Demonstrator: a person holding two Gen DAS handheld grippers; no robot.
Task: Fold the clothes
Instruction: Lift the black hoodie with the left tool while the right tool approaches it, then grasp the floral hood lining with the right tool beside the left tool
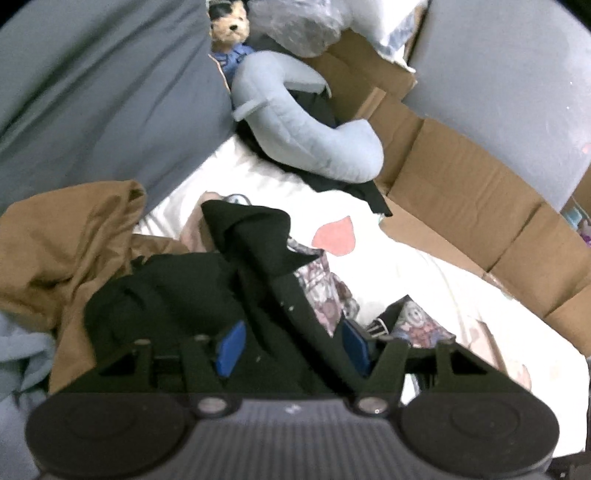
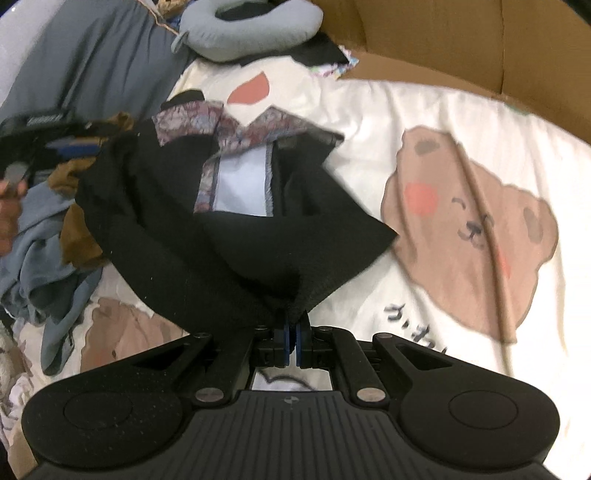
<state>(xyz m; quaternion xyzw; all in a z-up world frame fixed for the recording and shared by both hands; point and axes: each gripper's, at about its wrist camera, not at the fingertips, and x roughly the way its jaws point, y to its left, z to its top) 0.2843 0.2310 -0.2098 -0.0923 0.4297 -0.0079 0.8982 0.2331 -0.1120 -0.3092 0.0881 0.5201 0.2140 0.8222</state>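
A black garment (image 2: pixel 229 243) with a patterned lining (image 2: pixel 236 129) hangs lifted over the bear-print bedsheet (image 2: pixel 461 206). My right gripper (image 2: pixel 293 339) is shut on its near edge, and the cloth bunches at the blue pads (image 2: pixel 288 343). In the left wrist view the same black garment (image 1: pixel 207 291) drapes between the fingers of my left gripper (image 1: pixel 293 347). Its blue pads (image 1: pixel 231 349) stand wide apart, so it is open around the cloth. The left gripper (image 2: pixel 55 144) also shows at the left edge of the right wrist view, with a hand (image 2: pixel 11 199) behind it.
A brown garment (image 1: pixel 66 243) and a grey-blue one (image 2: pixel 40 236) lie heaped to the left. A grey neck pillow (image 1: pixel 295 122) and a plush bear (image 1: pixel 229 29) sit at the far end. Cardboard (image 1: pixel 480 206) lines the right side, and grey bedding (image 1: pixel 92 96) lies far left.
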